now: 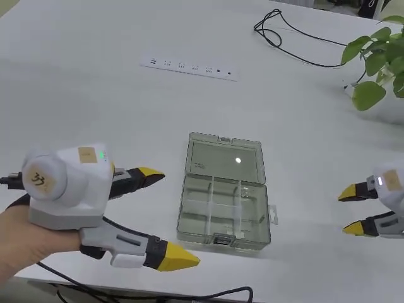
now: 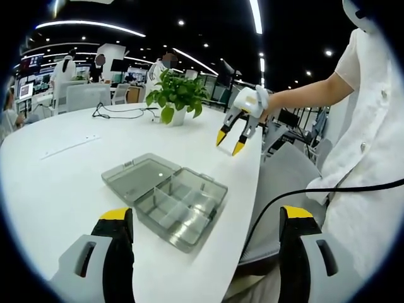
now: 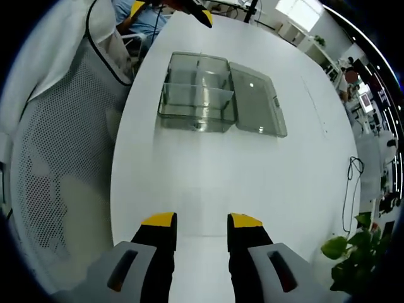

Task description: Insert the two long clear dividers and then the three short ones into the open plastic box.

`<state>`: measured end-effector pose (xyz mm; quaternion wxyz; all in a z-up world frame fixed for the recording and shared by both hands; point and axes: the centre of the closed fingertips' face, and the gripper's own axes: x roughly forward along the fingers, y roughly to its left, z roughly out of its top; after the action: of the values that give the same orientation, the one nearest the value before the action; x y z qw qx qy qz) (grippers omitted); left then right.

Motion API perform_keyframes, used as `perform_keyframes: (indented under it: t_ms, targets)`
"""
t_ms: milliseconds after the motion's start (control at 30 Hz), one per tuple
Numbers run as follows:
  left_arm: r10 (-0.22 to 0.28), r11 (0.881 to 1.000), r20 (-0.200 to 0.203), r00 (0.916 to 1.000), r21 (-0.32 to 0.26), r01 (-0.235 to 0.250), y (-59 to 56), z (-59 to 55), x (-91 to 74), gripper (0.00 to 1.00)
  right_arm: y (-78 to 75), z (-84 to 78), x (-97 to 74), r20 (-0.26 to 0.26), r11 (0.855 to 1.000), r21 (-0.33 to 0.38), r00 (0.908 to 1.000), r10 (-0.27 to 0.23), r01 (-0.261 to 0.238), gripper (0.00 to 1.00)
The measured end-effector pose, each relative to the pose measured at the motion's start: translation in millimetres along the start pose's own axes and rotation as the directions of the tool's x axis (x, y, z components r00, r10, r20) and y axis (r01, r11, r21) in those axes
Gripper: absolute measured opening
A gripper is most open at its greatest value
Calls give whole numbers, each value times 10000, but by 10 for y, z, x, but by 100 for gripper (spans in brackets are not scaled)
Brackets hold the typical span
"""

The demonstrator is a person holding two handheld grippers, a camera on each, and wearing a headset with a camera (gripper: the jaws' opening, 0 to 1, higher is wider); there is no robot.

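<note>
The open clear plastic box (image 1: 222,228) lies near the table's front edge, its lid (image 1: 225,161) folded flat toward the back. Clear dividers (image 1: 213,197) stand inside and split it into several compartments. My left gripper (image 1: 165,214) hovers left of the box, open wide and holding nothing. My right gripper (image 1: 350,211) hangs well right of the box, open and holding nothing. In the left gripper view the box (image 2: 170,196) sits just beyond my left gripper (image 2: 205,218), with the right gripper (image 2: 230,140) in the air behind. The right gripper view has the box (image 3: 201,95) far ahead of my right gripper (image 3: 201,221).
A white power strip (image 1: 189,67) lies at the back, with a black cable (image 1: 284,38) at the far right. A potted plant (image 1: 379,57) stands at the right edge. A mesh chair (image 3: 63,158) sits beside the table's front edge (image 3: 120,158).
</note>
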<state>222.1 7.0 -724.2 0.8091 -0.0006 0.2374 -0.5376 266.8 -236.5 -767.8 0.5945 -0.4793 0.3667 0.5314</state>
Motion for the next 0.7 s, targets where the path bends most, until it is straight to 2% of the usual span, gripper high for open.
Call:
perform_keyframes:
  t_ms: [200,267,433,600,700]
  targets:
    - [66,9999,191,9998,-140,-63,5,104,17,97,-12,318,-136,393,9992,-246,9988,-294,304,32]
    - [109,9996,298,9995,-268,-101,2,149,46,97,-38,377,-156,497,9986,-313,9980,-401,417,32]
    - [69,9992,362,9993,-386,-55,-31,210,123,95,-9,652,-249,832,9964,-496,9945,-644,686,32]
    - [18,9939,590,9983,-1106,48,-79,309,223,89,33,931,-322,1131,9927,-696,9895,-904,986,32]
    - [-36,9886,851,9964,-1496,163,-117,384,275,86,42,1034,-350,1235,9898,-866,9870,-1024,1135,32]
